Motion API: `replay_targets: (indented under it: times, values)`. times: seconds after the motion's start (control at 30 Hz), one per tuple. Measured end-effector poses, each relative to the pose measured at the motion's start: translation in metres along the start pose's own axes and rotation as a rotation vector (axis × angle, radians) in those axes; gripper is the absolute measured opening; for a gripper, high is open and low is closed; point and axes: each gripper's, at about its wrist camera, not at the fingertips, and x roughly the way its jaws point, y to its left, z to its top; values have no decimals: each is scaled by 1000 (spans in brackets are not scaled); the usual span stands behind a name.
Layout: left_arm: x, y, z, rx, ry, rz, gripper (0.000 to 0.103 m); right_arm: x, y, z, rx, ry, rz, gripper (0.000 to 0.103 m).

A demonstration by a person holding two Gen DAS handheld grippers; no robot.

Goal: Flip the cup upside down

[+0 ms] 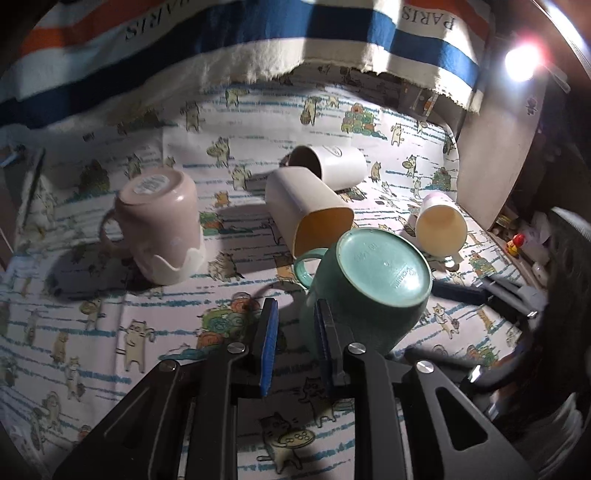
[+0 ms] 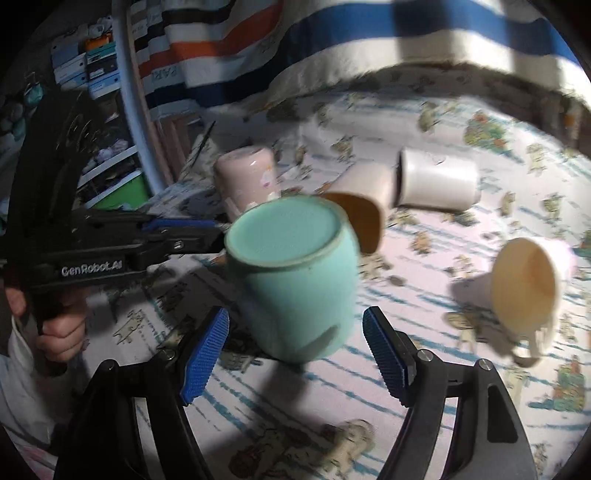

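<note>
Inverted teal mug (image 2: 291, 280) (pink mug (image 2: 245, 177) behind) between parted right tongs (image 2: 295, 350).

"PARIS" is printed, inverted, on the striped cloth (image 1: 424, 33). "GenRobot.AI" is read on the left gripper (image 2: 207, 236). Embossed lettering under the green cup (image 1: 384, 269) stays illegible.

Bare cloth (image 1: 110, 332) left of inverted teal mug (image 1: 369, 291); fallen cream cup (image 1: 310, 210) close behind it.

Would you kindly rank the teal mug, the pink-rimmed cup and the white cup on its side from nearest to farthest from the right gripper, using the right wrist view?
1. Teal mug: upside down, just ahead of the right gripper.
2. Pink-rimmed cup: on its side, right.
3. White cup: on its side, far back.
</note>
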Motion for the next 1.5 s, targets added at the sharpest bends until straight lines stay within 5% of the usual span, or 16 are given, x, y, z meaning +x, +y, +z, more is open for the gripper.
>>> replay_targets:
  times: [0.07, 0.2, 0.3, 0.47, 0.63, 1.03, 1.5]
  values:
    - [-6, 0, -3, 9, -27, 3, 28, -13, -3, -2, 15, -57, -61, 77]
    - [-19, 1, -9, 7, -118, 23, 68, -28, -15, -4, 95, -135, -90, 77]
    - [-30, 1, -12, 10, -195, 33, 81, -34, -18, -6, 123, -180, -115, 78]
    - [-46, 0, -18, 36, -341, 87, 102, -49, -9, -11, 104, -327, -245, 102]
    - [-59, 8, -24, 34, -446, 107, 103, -61, 0, -11, 72, -404, -289, 103]
    - [-51, 16, -45, 45, -513, 166, 103, -53, 7, -13, 54, -379, -335, 103]
    - [-47, 20, -46, 21, -494, 188, 103, -54, 11, -14, 46, -382, -356, 103]
